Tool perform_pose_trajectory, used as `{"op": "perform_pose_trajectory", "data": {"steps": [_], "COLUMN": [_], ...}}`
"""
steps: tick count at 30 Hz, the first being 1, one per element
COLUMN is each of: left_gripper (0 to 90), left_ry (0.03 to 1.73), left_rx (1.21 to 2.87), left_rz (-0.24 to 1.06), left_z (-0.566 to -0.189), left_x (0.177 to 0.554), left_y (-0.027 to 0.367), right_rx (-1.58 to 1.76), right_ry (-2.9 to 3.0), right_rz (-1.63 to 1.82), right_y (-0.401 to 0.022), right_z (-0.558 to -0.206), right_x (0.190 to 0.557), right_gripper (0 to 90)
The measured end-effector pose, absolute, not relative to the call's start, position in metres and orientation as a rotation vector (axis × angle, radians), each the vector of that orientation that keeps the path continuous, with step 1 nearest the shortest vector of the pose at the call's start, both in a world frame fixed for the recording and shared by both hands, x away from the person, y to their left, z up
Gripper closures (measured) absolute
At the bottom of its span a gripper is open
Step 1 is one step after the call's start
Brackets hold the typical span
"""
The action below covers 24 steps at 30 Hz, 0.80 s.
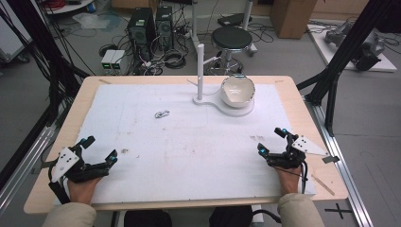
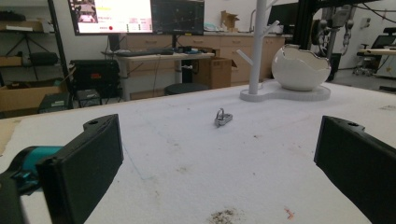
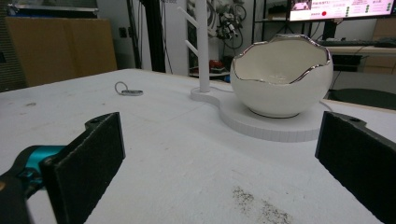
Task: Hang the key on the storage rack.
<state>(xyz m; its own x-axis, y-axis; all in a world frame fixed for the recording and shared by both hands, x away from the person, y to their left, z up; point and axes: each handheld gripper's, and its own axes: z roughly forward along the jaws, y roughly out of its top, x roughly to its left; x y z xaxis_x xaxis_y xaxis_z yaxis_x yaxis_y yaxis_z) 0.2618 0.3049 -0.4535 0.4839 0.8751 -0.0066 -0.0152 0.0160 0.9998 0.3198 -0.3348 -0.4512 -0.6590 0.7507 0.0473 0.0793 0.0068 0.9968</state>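
A small silver ring-like metal piece [image 1: 162,114] lies on the white mat, left of centre; it also shows as the metal piece [image 2: 222,117] and the metal piece [image 3: 128,90]. A white egg-shaped bowl [image 1: 237,90] with a jagged silver rim sits on a white base beside a white branched stand [image 1: 200,71]; the same bowl [image 3: 282,79] and bowl [image 2: 300,68] appear closer. My left gripper [image 1: 99,149] rests open at the mat's near left corner. My right gripper [image 1: 271,140] rests open at the near right. Both hold nothing.
The white mat [image 1: 189,151] covers a wooden table [image 1: 56,142]. Dark smudges mark the mat near the left gripper and the right one. Beyond the far edge stand a black stool [image 1: 231,39], computer towers [image 1: 142,28] and cables on the floor.
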Motion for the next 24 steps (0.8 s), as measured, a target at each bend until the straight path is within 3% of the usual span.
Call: {"op": "perform_pose_trajectory", "data": {"steps": [24], "left_gripper": [1.7], "left_ry": [0.85], "left_rx": [1.387], "left_rz": [0.809], "left_z": [-0.4514], "left_x": [0.2637], "left_y": [0.3076], "right_rx": [0.85], "right_ry": [1.778], "right_rz": [1.708], "right_y": [-0.3348], "right_z": [-0.4512], "right_x": [0.319], "right_gripper": [0.5]}}
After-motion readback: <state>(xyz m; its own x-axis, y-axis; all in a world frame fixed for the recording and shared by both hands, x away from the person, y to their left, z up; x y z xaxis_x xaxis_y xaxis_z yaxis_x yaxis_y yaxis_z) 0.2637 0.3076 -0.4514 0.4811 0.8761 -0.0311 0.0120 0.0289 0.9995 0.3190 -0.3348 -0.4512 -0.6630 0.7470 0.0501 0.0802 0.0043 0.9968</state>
